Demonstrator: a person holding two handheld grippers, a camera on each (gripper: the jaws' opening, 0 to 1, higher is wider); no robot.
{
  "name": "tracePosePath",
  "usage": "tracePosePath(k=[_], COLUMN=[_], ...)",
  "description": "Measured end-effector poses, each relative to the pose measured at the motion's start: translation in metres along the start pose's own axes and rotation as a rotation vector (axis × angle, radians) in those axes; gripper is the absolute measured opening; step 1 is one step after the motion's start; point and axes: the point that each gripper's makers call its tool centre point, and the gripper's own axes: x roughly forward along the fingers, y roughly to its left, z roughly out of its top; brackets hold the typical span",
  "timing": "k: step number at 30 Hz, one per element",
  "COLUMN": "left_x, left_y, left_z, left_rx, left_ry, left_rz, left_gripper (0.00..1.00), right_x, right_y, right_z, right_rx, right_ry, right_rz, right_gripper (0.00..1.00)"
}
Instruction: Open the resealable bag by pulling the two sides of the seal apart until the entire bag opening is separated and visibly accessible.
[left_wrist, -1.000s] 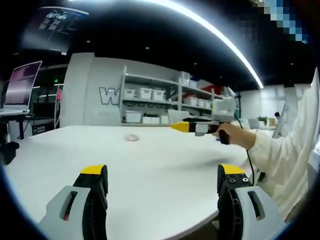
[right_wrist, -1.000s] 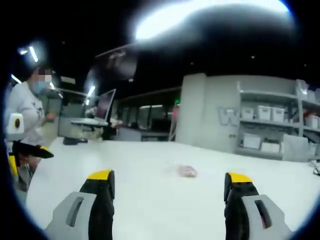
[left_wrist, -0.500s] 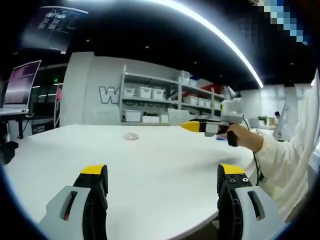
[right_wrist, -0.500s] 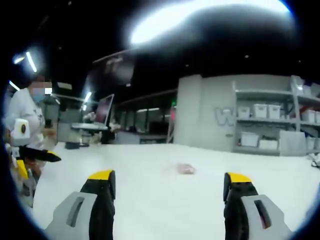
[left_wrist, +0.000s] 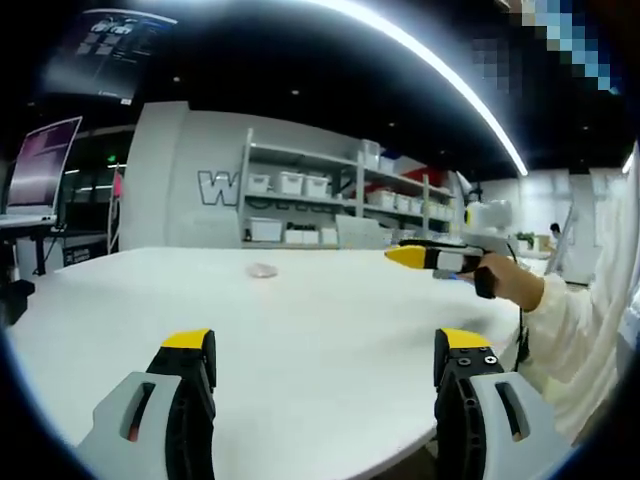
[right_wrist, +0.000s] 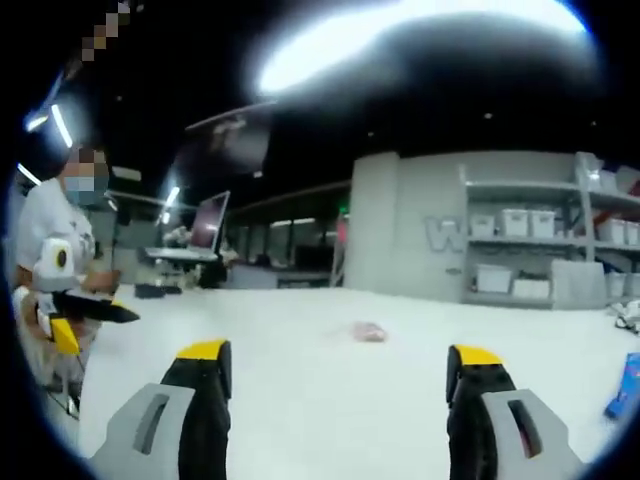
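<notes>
A small clear resealable bag (left_wrist: 263, 271) with pinkish contents lies flat on the white table (left_wrist: 300, 330), far ahead of both grippers; in the right gripper view the bag (right_wrist: 368, 332) sits near the table's middle. My left gripper (left_wrist: 325, 352) stands open above the table's near edge, nothing between its jaws. My right gripper (right_wrist: 340, 364) is open too and empty. The right gripper (left_wrist: 425, 258), held in a hand, shows at the right of the left gripper view. The left gripper (right_wrist: 85, 312) shows at the left of the right gripper view.
A person in a white top (right_wrist: 50, 230) stands at the table's left side in the right gripper view. A blue object (right_wrist: 625, 385) lies at the table's right edge. Shelves with white bins (left_wrist: 300, 200) line the far wall; a monitor (left_wrist: 40, 170) stands at left.
The right gripper has swung rightward and away in the left gripper view. The right gripper view has panned, bringing a blue object into its right edge. The bag lies unmoved.
</notes>
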Motion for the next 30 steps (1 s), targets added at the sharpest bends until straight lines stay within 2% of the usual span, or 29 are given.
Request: tracePosePath(k=[11, 16, 19, 25, 30], left_x=[0.005, 0.007, 0.007, 0.008, 0.008], left_y=[-0.002, 0.0, 0.001, -0.001, -0.001], left_z=[-0.001, 0.0, -0.001, -0.001, 0.0], left_rx=[0.003, 0.009, 0.008, 0.009, 0.012], left_ry=[0.004, 0.002, 0.006, 0.005, 0.003], left_rz=[-0.002, 0.001, 0.002, -0.001, 0.001], left_gripper=[0.89, 0.89, 0.89, 0.89, 0.89], right_x=[-0.016, -0.025, -0.029, -0.033, -0.039], right_y=[-0.003, -0.004, -0.002, -0.003, -0.006], right_z=[-0.008, -0.004, -0.004, -0.013, -0.008], right_rx=[0.008, 0.0, 0.001, -0.028, -0.015], right_ry=[0.005, -0.005, -0.012, 0.021, 0.003], right_rz=[-0.029, -0.062, -0.066, -0.091, -0.108], right_gripper=[0.88, 0.85, 0.87, 0.86, 0.84])
